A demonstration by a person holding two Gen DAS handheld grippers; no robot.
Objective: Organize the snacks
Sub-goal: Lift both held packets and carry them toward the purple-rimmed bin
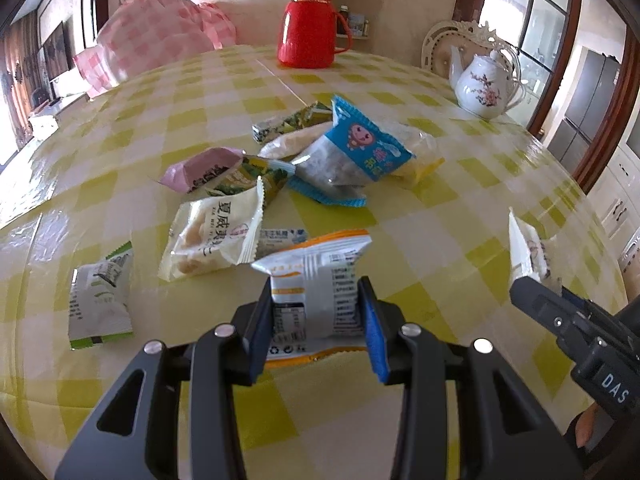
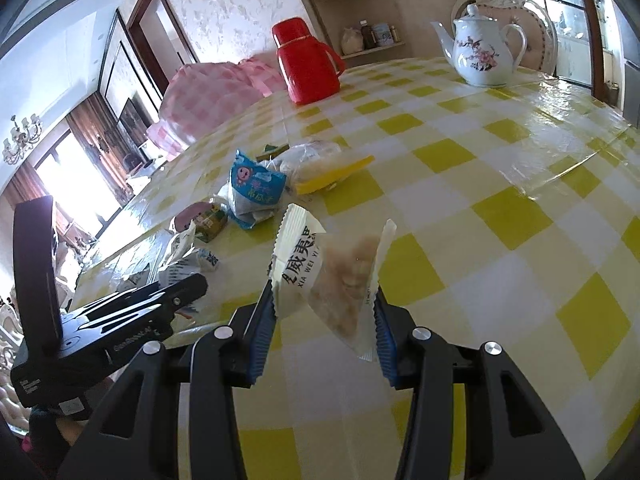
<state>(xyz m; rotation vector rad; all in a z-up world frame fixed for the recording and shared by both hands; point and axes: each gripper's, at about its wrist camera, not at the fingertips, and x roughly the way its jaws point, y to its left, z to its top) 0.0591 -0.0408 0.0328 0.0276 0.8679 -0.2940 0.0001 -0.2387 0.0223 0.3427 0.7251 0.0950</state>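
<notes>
Below both claws spreads the yellow-checked table (image 1: 460,208); far beyond the claws stand a red thermos (image 1: 310,24) and, to its right, a white teapot (image 1: 484,84). Ahead of the left gripper (image 1: 318,312) lies the loose snack pile (image 1: 320,152), with a green-edged packet (image 1: 100,296) to the claw's left. Pinched between the left gripper's pads is an orange-trimmed packet (image 1: 316,280), its far end touching the table. Clamped in the right gripper (image 2: 324,308), a cream nut packet (image 2: 320,272) stands lifted clear of the cloth.
</notes>
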